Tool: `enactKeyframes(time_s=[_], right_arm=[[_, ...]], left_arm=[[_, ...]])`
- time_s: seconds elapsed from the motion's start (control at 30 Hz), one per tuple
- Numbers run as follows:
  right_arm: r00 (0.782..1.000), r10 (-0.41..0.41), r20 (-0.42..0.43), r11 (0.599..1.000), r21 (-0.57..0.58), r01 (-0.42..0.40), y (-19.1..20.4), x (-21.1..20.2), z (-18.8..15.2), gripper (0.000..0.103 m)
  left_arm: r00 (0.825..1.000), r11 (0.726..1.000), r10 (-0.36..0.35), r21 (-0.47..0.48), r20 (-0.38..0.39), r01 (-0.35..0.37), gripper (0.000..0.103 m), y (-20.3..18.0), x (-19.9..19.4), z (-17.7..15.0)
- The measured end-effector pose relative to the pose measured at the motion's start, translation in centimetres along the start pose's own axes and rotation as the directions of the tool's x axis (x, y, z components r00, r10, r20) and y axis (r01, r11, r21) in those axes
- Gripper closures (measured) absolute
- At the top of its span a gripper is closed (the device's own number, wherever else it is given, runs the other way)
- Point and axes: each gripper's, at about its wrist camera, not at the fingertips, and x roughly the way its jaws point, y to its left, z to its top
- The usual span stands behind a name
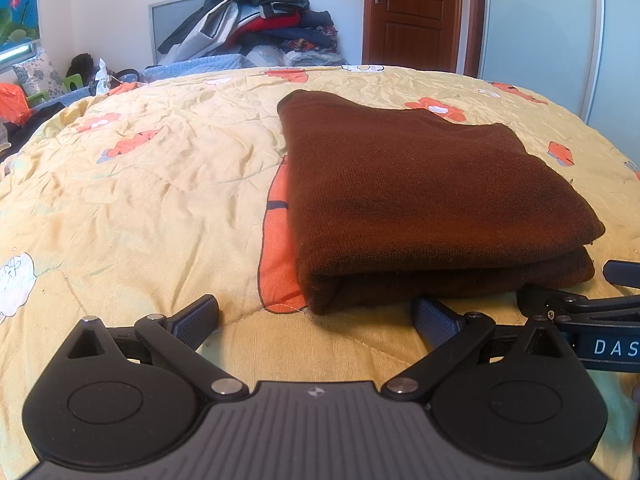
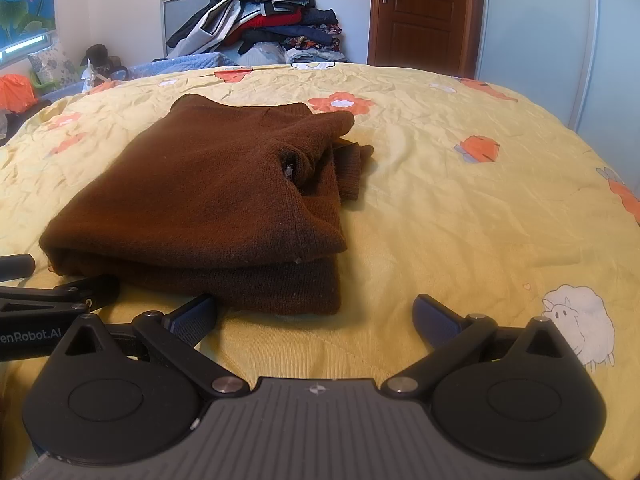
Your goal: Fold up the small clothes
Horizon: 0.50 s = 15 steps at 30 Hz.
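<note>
Left wrist view: left gripper (image 1: 316,316) fingers apart, empty, low over the quilt (image 1: 140,200). Folded brown sweater (image 1: 420,192) lies just ahead, offset right, long axis running away. Right gripper (image 2: 316,316) fingers also apart, sweater ahead-left, so it sits between both, about equally near. Only the right wrist view shows the loose cuff (image 2: 352,164) sticking out.

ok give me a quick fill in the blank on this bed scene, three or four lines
1. The folded sweater is ____ in colour.
2. The quilt under it is mainly ____.
3. Both the left gripper and the right gripper have their jaws ____.
4. The wooden door behind the bed is ____.

Missing words: brown; yellow; open; closed
</note>
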Motion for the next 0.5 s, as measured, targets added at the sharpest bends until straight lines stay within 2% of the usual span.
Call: enactKeyframes(time_s=[0.5], right_arm=[[1.0,-0.003,-0.004,1.0,0.002,0.003,0.02,-0.14,0.02,0.0]], left_arm=[[0.999,1.0,0.013,-0.021,-0.037,-0.013,0.0,-0.14,-0.19,0.23]])
